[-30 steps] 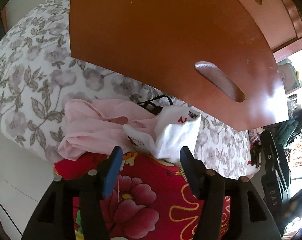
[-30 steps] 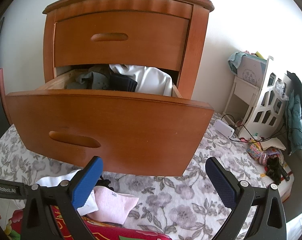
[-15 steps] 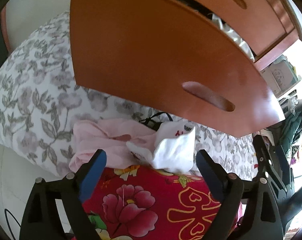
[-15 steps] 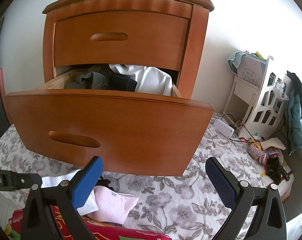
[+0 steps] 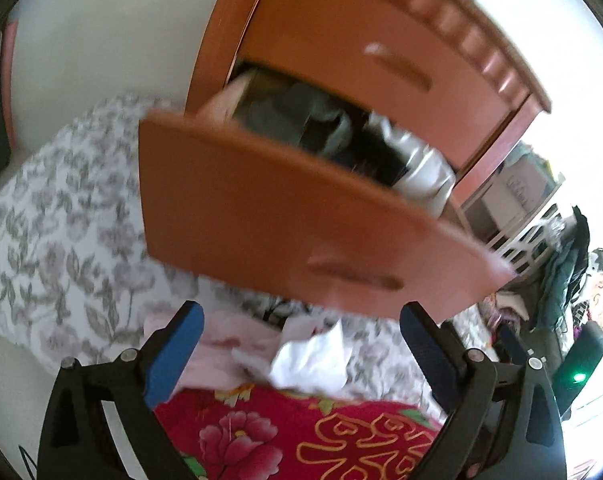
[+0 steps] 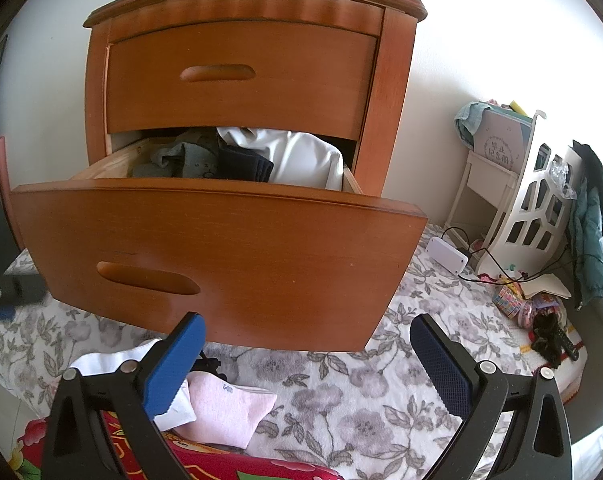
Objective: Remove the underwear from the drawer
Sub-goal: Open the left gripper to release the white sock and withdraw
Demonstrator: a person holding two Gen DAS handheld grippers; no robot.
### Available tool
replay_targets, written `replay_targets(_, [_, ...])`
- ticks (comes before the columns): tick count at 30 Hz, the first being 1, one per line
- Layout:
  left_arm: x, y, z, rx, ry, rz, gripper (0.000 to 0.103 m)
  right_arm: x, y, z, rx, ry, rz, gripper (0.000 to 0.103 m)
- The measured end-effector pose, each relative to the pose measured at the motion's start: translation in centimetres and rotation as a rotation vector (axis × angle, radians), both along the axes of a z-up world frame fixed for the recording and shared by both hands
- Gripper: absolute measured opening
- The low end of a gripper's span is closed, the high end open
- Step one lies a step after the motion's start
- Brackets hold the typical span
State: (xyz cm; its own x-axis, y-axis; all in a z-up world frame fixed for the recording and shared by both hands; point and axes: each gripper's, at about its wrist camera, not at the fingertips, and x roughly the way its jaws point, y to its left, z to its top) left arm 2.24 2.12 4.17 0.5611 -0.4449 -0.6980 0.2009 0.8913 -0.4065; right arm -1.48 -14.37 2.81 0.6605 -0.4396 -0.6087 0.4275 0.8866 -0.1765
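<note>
Left wrist view, blurred. A floral sheet point(image 5: 61, 240) filled the left of the frame. At lower centre, pink underwear point(image 5: 225, 344) and a white piece point(image 5: 313, 360) lay touching on the sheet, at the edge of a red blanket point(image 5: 285, 436) along the bottom. The left gripper point(image 5: 299, 344) stood over them with its jaws opening; neither pad pressed on either garment, so it was released. Above, the open drawer point(image 5: 261, 224) held grey, black and white clothes point(image 5: 341, 136), too blurred to tell apart. The cabinet point(image 5: 381, 40) rose toward the upper right.

Right wrist view, sharp. At the far left edge a dark shape, probably part of the left gripper, was too blurred to read. At lower left, the white piece point(image 6: 101, 360) and the pink underwear point(image 6: 229, 412) lay touching, outside the drawer, partly hidden by the right gripper's left finger. The drawer point(image 6: 261, 256) crossed the centre, pulled out, with grey point(image 6: 173, 160), dark point(image 6: 245, 164) and white point(image 6: 301, 156) clothes inside. The upper drawer point(image 6: 241, 76) was closed. The right gripper point(image 6: 307, 344) hung at bottom centre, jaws wide, grasping nothing. At right stood a white shelf point(image 6: 537, 208), with a white box point(image 6: 447, 254) near it.
</note>
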Motion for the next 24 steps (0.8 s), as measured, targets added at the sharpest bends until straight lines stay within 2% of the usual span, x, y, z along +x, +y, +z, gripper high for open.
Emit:
replay_targets(3, [-0.5, 0.4, 1.6, -0.042, -0.090, 0.010, 0.100, 0.0, 0.0, 0.0, 0.000, 0.001, 0.000, 0.103])
replay_targets(5, [-0.8, 0.6, 2.3, -0.043, -0.128, 0.010, 0.100, 0.0, 0.0, 0.0, 0.000, 0.002, 0.000, 0.103])
replay_targets(11, [-0.9, 0.3, 3.3, 0.017, -0.168, 0.022, 0.100, -0.1, 0.0, -0.1, 0.000, 0.001, -0.001, 0.103])
replay_targets(15, [-1.4, 0.1, 4.1, 0.126, -0.222, 0.057, 0.100, 0.0, 0.0, -0.1, 0.000, 0.002, -0.001, 0.103])
replay_targets(17, [-1.5, 0.2, 4.4, 0.150, -0.245, 0.077, 0.100, 0.0, 0.0, -0.1, 0.000, 0.003, -0.001, 0.103])
replay_targets(20, [-1.5, 0.8, 4.8, 0.134, -0.248, 0.106, 0.100, -0.1, 0.0, -0.1, -0.003, 0.006, -0.002, 0.103])
replay_targets(24, [-0.7, 1.3, 4.6, 0.118, -0.209, 0.101, 0.100, 0.0, 0.0, -0.2, -0.003, 0.009, -0.002, 0.103])
